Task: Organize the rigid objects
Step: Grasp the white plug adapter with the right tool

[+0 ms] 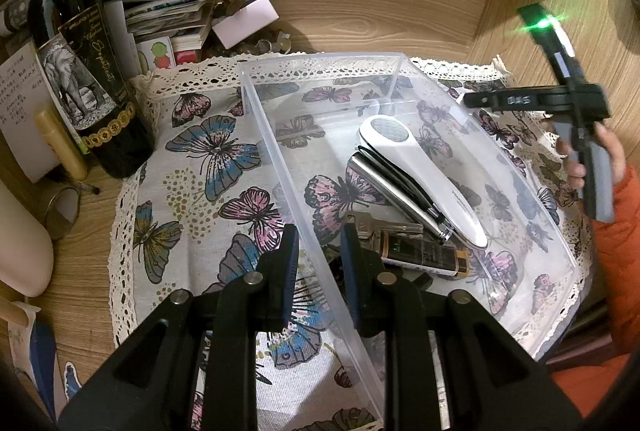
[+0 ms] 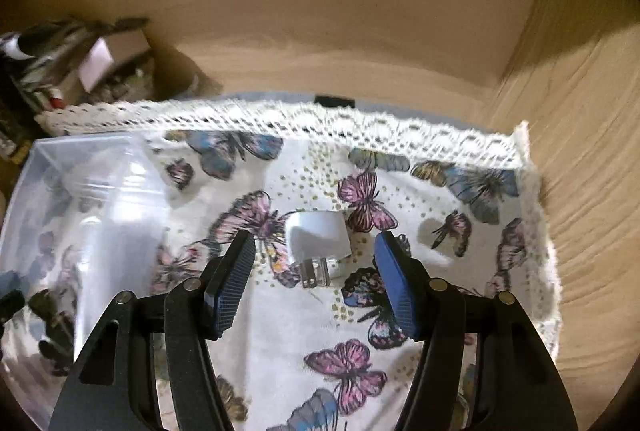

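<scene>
White plug adapter (image 2: 318,237) on the butterfly cloth (image 2: 400,311), blurred, prongs seemingly toward my camera, my right gripper (image 2: 316,259) fingers spread around it untouching, my left gripper (image 1: 318,251) pinching the clear bin (image 1: 400,71) wall.

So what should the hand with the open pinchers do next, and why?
Probably lower the right hand-held gripper around the white plug and close. Its jaws are open, nothing is between them yet, and the plug lies on the butterfly cloth, outside the clear bin.
</scene>
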Demonstrator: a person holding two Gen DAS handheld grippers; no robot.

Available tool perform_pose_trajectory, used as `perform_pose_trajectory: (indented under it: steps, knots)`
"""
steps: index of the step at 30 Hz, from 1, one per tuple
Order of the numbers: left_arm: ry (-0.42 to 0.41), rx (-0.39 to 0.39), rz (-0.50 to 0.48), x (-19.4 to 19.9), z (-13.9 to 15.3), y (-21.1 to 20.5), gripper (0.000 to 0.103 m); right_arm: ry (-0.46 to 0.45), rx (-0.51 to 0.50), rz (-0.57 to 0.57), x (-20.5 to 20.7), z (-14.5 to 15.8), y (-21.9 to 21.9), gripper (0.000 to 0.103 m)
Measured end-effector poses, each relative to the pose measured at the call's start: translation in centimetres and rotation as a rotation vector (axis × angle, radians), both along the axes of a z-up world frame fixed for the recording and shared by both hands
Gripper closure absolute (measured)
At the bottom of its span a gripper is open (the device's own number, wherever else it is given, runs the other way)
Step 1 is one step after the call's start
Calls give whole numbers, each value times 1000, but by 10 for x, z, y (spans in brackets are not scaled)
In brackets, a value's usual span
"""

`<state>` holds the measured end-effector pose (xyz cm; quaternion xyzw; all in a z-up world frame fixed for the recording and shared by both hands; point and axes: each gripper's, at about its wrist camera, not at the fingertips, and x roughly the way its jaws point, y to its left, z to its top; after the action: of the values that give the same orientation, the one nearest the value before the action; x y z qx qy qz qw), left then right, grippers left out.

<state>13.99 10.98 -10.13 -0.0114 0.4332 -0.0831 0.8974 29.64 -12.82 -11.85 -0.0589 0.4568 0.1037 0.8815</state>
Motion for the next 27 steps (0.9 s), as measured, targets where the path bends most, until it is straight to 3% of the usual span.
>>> perform_pose_trajectory:
  steps: [3,6,13,27]
  knots:
    - [1,-3,2,0,0,0,81,38,-16,-7,12,-14,1,46]
    - [2,-3,3,1,-1,-1,81,75,-15,4,19,-24,3,66]
    - [2,-1,3,2,-2,0,81,20,-7,23,4,-13,9,66]
    - [2,0,3,2,-2,0,81,-213,17,161,-55,69,43,66]
